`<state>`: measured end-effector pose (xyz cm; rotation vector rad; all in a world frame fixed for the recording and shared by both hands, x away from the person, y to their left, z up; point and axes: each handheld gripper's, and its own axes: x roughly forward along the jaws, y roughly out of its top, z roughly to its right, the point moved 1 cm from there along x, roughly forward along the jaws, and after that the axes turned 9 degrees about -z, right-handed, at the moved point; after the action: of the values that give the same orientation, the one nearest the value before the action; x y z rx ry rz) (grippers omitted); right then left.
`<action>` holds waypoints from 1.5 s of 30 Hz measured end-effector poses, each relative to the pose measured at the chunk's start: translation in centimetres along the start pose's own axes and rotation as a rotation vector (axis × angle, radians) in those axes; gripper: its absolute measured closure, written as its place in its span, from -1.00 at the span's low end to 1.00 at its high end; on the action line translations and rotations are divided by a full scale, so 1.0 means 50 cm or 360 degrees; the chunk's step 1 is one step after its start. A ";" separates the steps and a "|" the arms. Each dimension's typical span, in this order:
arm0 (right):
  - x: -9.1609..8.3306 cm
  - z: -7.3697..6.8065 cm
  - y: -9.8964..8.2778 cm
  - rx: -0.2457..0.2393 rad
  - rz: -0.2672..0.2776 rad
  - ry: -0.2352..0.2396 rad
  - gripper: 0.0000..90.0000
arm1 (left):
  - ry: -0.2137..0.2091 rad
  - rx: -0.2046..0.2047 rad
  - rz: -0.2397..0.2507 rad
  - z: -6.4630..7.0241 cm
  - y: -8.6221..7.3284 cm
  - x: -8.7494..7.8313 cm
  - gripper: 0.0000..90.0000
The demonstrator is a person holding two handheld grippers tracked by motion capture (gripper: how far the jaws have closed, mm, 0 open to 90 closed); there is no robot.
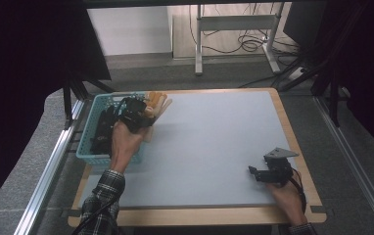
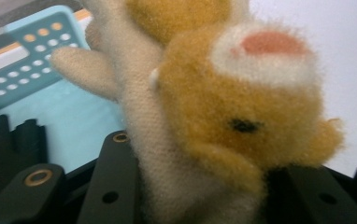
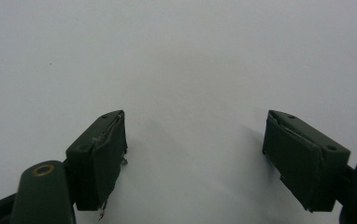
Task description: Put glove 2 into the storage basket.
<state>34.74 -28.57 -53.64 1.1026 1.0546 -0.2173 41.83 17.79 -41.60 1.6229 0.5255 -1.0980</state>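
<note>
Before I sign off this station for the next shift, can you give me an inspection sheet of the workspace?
Surface: pale grey table top with wooden edge, bare across its middle.
Job's things: orange-and-cream plush toy animal, gripped and held at the far right corner of the light blue perforated plastic basket, which sits at the table's left edge.
Clutter: dark items inside the basket, too dim to identify.
Grippers: left tongs shut on the plush toy; right tongs open, nothing between them, over bare table at the near right.
Cables: black cable trailing beside each forearm; loose cables on the floor beyond the table.
Surroundings: white metal desk frame behind; aluminium rails along both sides.
</note>
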 end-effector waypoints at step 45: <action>0.000 0.000 0.000 0.0003 0.0000 0.0001 -0.54 | 0.0099 -0.0331 -0.0458 -0.171 -0.020 0.166 0.32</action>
<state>34.74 -28.58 -53.64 1.1042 1.0551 -0.2179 48.38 24.45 -49.07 1.4313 0.9061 -1.1620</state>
